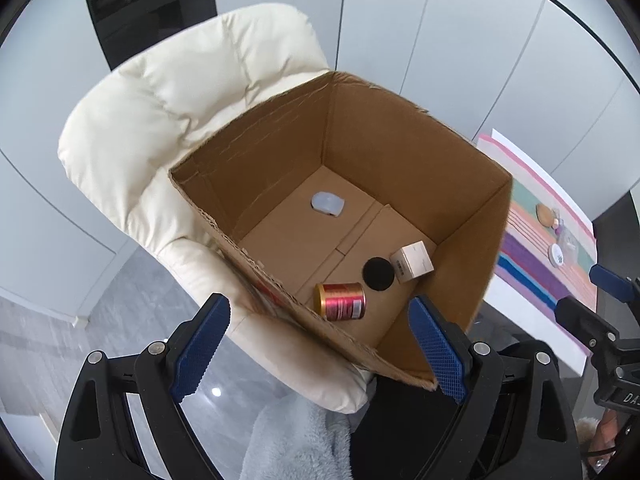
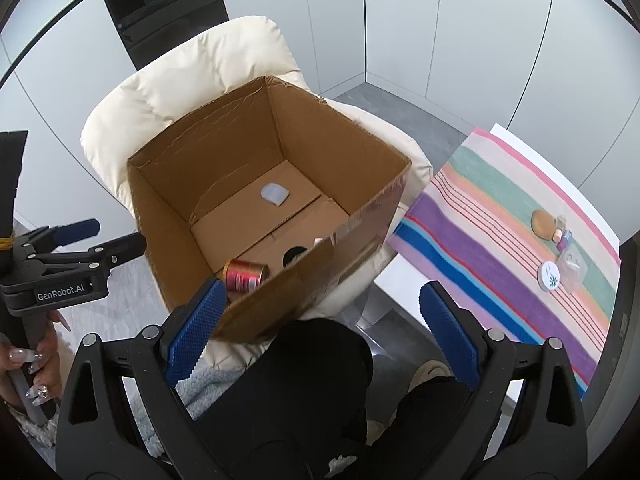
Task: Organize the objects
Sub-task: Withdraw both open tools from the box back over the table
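"GenRobot.AI" in white on left gripper [image 2: 120, 240] body. "A7" on dark panel [image 2: 160, 8] behind chair.

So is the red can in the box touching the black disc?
Apart. Left wrist view shows bare cardboard between the red can and the black disc.

Open cardboard box [image 2: 260, 184] on cream chair [image 2: 192, 76], red can [image 2: 245, 276] inside, striped cloth [image 2: 500, 248] rightward.

Box: open brown cardboard box [image 1: 400, 152], upright on a cream cushion.
Inside, near: red-and-gold can [image 1: 341, 302] on its side; black disc [image 1: 378, 273] flat; small white carton [image 1: 412, 267].
Inside, far: pale rounded object [image 1: 328, 203].
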